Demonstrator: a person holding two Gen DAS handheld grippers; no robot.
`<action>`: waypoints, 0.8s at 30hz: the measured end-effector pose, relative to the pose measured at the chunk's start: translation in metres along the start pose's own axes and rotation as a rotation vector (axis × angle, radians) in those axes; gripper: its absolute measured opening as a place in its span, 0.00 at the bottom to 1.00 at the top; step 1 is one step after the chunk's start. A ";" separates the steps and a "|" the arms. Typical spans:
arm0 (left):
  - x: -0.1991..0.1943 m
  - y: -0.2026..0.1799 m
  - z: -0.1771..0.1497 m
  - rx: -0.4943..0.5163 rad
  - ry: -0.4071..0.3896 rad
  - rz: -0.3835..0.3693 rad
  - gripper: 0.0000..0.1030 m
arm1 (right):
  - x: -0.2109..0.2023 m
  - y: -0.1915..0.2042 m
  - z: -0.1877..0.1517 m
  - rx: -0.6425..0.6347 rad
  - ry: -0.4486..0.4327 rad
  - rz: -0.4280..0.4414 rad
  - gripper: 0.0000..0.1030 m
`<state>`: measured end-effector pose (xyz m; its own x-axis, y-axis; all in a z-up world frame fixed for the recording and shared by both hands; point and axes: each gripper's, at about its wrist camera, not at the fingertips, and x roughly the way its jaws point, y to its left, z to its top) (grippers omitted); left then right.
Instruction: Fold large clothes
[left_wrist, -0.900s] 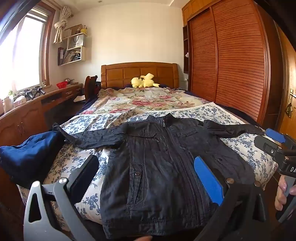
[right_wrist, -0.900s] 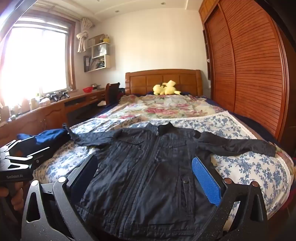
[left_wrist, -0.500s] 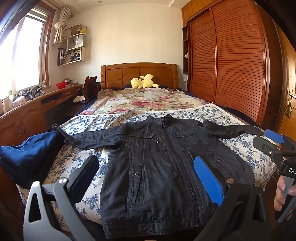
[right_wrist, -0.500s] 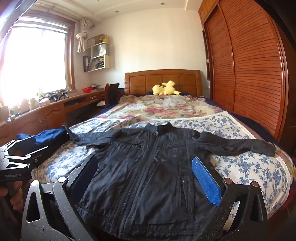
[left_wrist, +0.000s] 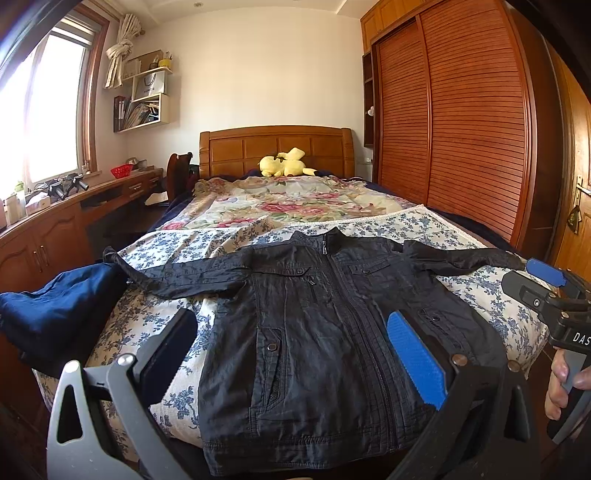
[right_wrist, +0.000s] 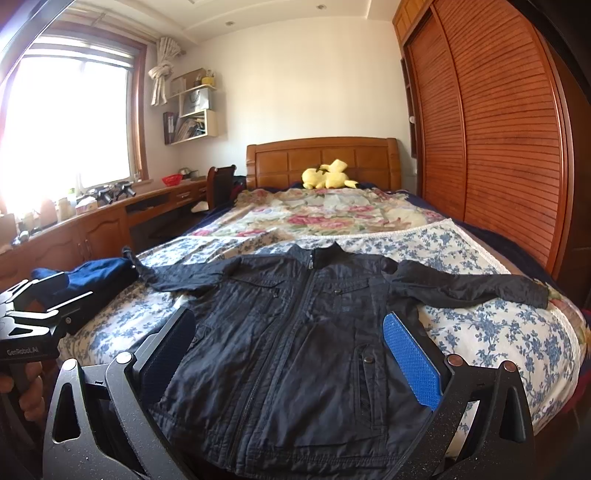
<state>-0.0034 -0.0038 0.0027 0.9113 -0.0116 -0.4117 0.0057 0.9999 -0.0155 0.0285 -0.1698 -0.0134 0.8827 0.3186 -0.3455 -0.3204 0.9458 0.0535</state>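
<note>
A black zip-up jacket lies flat and face up on the foot of the bed, collar toward the headboard, both sleeves spread out sideways. My left gripper hovers over the jacket's near hem, open, with nothing between its fingers. My right gripper hangs over the same hem a little further right, also open and empty. In the left wrist view the right gripper's body shows at the right edge, with a hand below it. The left gripper's body shows at the left edge of the right wrist view.
A dark blue garment lies bunched at the bed's left edge by the left sleeve. A blue-flowered sheet covers the near bed. A yellow plush toy sits at the headboard. A wooden desk runs left, a slatted wardrobe right.
</note>
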 end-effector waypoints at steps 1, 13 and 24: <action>0.000 0.000 0.000 -0.001 -0.001 -0.001 1.00 | 0.000 0.000 0.000 -0.001 0.000 -0.001 1.00; 0.000 0.000 -0.001 -0.008 -0.004 -0.010 1.00 | 0.001 -0.003 0.002 -0.003 0.000 -0.002 1.00; -0.004 0.001 0.000 -0.015 -0.017 -0.017 1.00 | 0.000 -0.004 0.002 0.002 -0.001 -0.006 1.00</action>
<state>-0.0070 -0.0032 0.0043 0.9178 -0.0283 -0.3960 0.0153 0.9992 -0.0360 0.0306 -0.1733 -0.0121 0.8850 0.3130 -0.3445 -0.3145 0.9478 0.0533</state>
